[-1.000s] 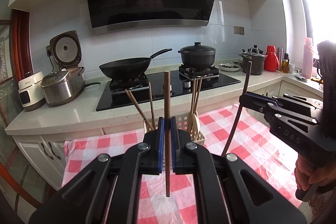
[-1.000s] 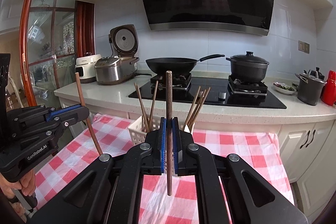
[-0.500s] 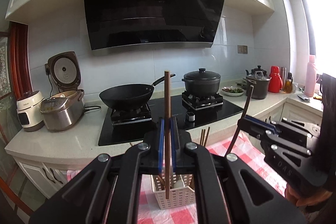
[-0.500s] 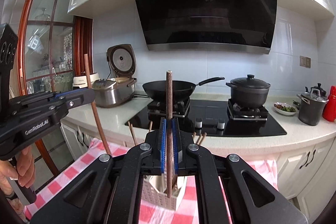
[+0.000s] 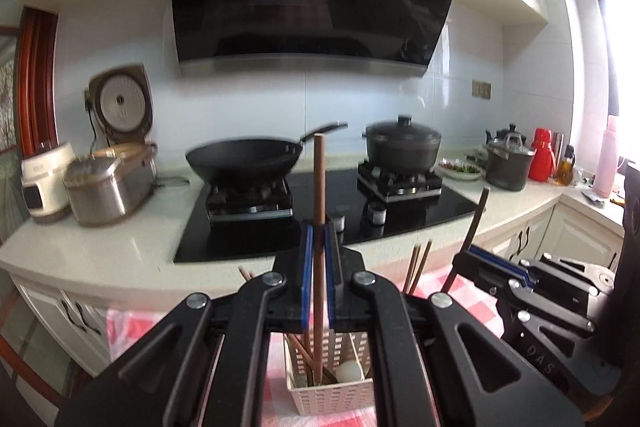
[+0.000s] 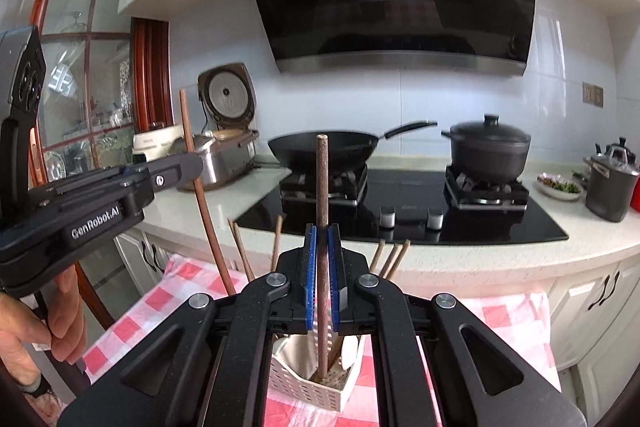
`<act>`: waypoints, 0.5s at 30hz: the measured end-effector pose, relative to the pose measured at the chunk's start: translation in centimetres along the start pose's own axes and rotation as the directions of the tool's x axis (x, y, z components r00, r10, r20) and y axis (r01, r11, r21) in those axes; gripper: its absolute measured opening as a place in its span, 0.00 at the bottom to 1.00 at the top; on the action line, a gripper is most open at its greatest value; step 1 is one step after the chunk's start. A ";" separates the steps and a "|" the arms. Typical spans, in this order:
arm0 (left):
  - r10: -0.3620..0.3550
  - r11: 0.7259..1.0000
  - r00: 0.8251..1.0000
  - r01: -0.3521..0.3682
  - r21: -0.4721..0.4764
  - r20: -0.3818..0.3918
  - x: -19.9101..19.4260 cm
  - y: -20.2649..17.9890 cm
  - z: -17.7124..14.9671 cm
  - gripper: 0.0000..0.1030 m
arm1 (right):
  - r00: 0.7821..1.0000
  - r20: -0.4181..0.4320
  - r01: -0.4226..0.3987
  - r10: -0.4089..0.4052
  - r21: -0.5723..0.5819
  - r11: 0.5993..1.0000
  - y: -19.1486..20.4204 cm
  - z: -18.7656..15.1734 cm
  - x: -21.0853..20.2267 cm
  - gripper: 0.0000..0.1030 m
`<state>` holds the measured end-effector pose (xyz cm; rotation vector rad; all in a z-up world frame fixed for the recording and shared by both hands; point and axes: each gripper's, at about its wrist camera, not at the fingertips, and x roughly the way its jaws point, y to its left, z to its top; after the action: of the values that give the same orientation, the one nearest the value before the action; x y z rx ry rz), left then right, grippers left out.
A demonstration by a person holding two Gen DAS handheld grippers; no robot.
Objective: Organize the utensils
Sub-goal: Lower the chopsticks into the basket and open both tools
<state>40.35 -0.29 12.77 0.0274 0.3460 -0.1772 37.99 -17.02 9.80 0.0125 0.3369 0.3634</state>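
Note:
My left gripper (image 5: 316, 277) is shut on a brown chopstick (image 5: 319, 187), held upright with its lower end inside the white slotted utensil basket (image 5: 332, 393). My right gripper (image 6: 322, 277) is shut on another brown chopstick (image 6: 322, 187), also upright, with its tip down in the same basket (image 6: 308, 387). The basket holds several more chopsticks (image 5: 416, 267) and a white spoon (image 5: 347, 373). Each gripper shows in the other's view, the right one (image 5: 472, 259) and the left one (image 6: 188, 167).
The basket stands on a red-and-white checked cloth (image 6: 512, 315). Behind it is a counter with a black hob (image 6: 400, 211), a wok (image 5: 244, 157), a lidded pot (image 6: 490, 147), a rice cooker (image 5: 108, 183) and a red flask (image 5: 542, 159).
Both grippers have risen over the basket and lowered their chopstick tips into it; the basket now sits directly beneath the jaws, closer than before.

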 end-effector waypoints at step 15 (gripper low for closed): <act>0.007 0.999 0.982 -0.013 -0.033 -0.187 5.9 2.5 -5.4 0.08 | 0.986 -0.165 -0.019 0.036 0.103 0.994 -1.0 -3.1 6.6 0.09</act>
<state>44.40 1.49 5.67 0.0121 0.5358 -0.1594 43.14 -15.76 4.71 0.0866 0.5216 0.3750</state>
